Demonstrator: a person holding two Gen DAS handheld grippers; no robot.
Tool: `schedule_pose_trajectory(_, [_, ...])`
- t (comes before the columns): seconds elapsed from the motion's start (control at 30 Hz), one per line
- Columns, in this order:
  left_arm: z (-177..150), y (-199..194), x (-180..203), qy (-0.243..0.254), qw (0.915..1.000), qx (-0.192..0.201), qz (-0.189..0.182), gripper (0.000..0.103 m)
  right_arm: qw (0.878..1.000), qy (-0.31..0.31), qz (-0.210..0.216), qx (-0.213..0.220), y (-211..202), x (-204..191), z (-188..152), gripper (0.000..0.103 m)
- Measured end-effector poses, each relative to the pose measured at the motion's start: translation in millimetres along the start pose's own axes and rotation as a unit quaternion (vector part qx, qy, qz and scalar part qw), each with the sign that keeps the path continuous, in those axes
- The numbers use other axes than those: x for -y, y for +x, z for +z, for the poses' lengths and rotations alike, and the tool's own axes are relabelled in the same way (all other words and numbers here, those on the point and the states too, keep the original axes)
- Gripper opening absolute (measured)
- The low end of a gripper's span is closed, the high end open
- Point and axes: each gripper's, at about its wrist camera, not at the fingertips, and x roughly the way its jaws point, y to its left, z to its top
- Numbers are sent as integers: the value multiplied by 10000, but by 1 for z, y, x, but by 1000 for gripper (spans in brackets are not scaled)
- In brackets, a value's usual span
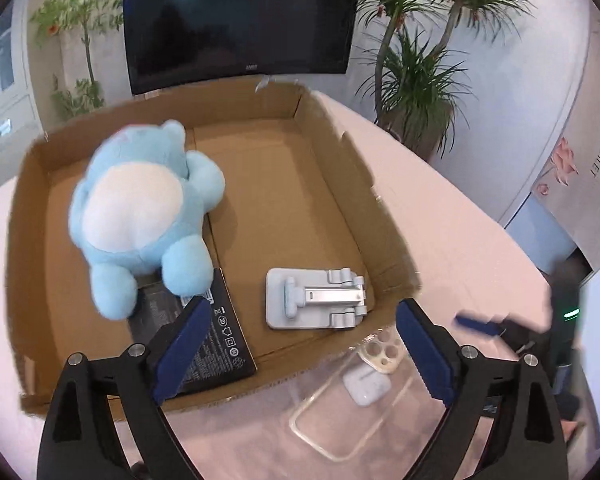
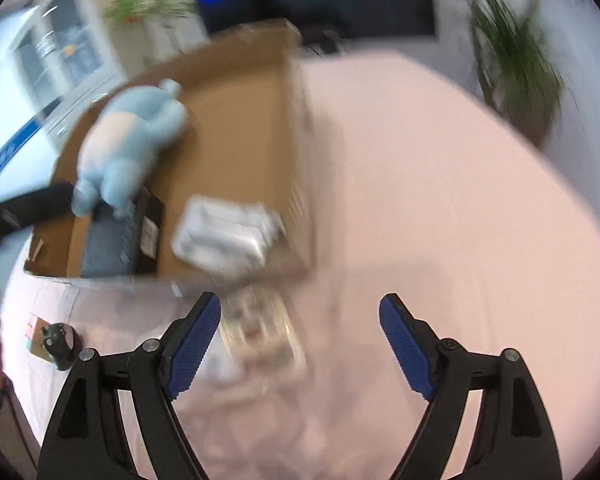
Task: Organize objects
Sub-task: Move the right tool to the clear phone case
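Currently both empty: left gripper (image 1: 300,316) and right gripper (image 2: 300,312) have jaws wide apart. Cardboard box (image 1: 340,184) on the pink worktop (image 1: 460,240) holds blue plush (image 1: 140,208), black pack (image 1: 216,344), grey phone stand (image 1: 312,296). Clear phone case (image 1: 340,416) with white earbud case (image 1: 366,386) on it lies just beside box's near wall.

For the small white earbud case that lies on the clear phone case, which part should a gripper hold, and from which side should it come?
Judging by its pose, grip the white earbud case across its two longer sides, coming from above. It lies flat on the clear phone case, outside the cardboard box, so nothing stands beside it. Its rounded, smooth shell may slip, so close near the middle.
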Motion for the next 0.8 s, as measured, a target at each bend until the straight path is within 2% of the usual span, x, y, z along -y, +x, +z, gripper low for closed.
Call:
schedule_pose_trajectory(0.07, [-1, -27, 4, 32, 9988, 311, -380, 94, 9982, 484, 284, -198, 10, 11, -16, 81])
schedule_pose_trajectory(0.1, [-2, -36, 5, -22, 9974, 394, -602, 97, 9967, 645, 422, -246, 15, 15, -18, 80])
schedule_pose_trajectory(0.13, [-8, -46, 5, -123, 9955, 449, -823, 102, 9945, 774, 628, -335, 22, 18, -17, 74])
schedule_pose_trajectory(0.17, [-14, -52, 4, -208, 9950, 424, -877, 103, 9918, 867, 773, -527, 31, 19, -18, 70])
schedule_pose_trajectory(0.2, [-23, -56, 3, -265, 9955, 350, -834, 103, 9933, 814, 705, -428, 31, 17, -18, 48])
schedule_pose_trajectory(0.23, [-34, -61, 2, -306, 9965, 326, -703, 103, 9946, 669, 666, -442, 31, 12, -18, 35])
schedule_pose_trajectory(0.27, [-43, -67, 0, -344, 9971, 329, -600, 103, 9929, 659, 819, -558, 32, 10, -20, 28])
schedule_pose_trajectory(0.3, [-54, -74, -4, -391, 9975, 311, -493, 103, 9906, 712, 992, -612, 32, 9, -23, 12])
schedule_pose_trajectory(0.33, [-67, -80, -10, -433, 9978, 268, -413, 103, 9886, 741, 1180, -566, 28, 7, -27, 6])
schedule_pose_trajectory(0.47, [-127, -89, -29, -556, 9981, -56, -263, 103, 9878, 168, 1533, -238, -2, -18, -50, 5])
schedule_pose_trajectory(0.53, [-152, -82, -35, -640, 9973, -290, -188, 103, 9826, -347, 1809, -236, -16, -37, -64, 5])
schedule_pose_trajectory(0.57, [-162, -77, -39, -712, 9965, -415, -169, 103, 9821, -641, 1757, -230, -22, -49, -73, 5])
schedule_pose_trajectory(0.6, [-173, -69, -42, -815, 9950, -555, -152, 102, 9839, -852, 1562, -183, -26, -59, -80, 9])
schedule_pose_trajectory(0.63, [-183, -60, -43, -896, 9935, -691, -156, 102, 9853, -996, 1382, -141, -28, -65, -86, 23])
schedule_pose_trajectory(0.67, [-190, -51, -42, -928, 9926, -769, -107, 102, 9867, -1070, 1218, -109, -28, -69, -91, 30])
schedule_pose_trajectory(0.73, [-196, -36, -34, -796, 9930, -865, 112, 100, 9898, -953, 1053, -52, -27, -66, -90, 81])
schedule_pose_trajectory(0.8, [-196, -27, -22, -529, 9946, -877, 158, 98, 9924, -668, 1004, 251, -30, -52, -87, 82])
